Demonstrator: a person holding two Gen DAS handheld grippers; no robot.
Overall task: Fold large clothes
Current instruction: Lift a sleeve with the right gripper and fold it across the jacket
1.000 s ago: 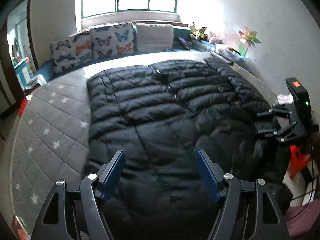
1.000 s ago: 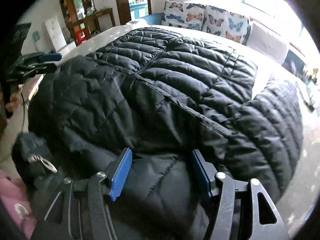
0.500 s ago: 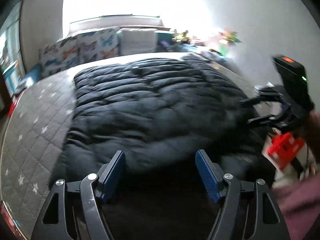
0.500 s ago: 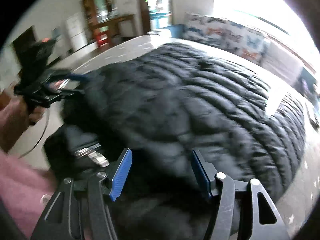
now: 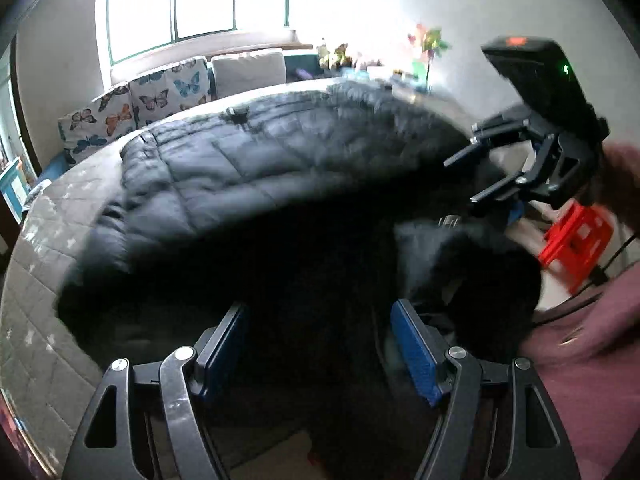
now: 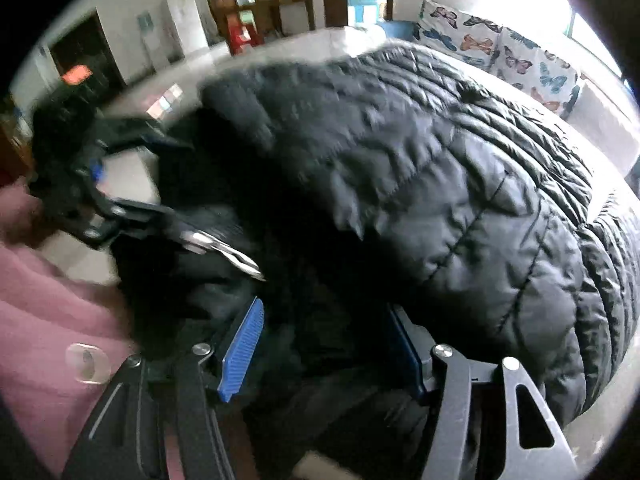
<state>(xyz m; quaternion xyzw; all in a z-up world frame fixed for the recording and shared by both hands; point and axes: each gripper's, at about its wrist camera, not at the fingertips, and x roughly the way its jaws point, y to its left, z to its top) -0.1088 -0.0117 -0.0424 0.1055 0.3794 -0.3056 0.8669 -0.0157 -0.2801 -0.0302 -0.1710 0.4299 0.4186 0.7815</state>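
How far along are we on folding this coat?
Early. Done: the coat lies spread on the bed; no fold shows. In hand: the left claw and right claw stand open at the near hem, dark fabric between their fingers; blur hides whether it is lifting. Left: every fold.

Black quilted puffer jacket (image 5: 248, 168) stitched in bands, grey bed cover (image 5: 36, 280) with pale stars, white cushions (image 5: 168, 92) printed with blue and orange butterflies, plain grey cushion (image 5: 248, 70), red stool (image 5: 576, 240), blue gripper pads (image 5: 412, 352), pink sleeve (image 6: 48, 312)
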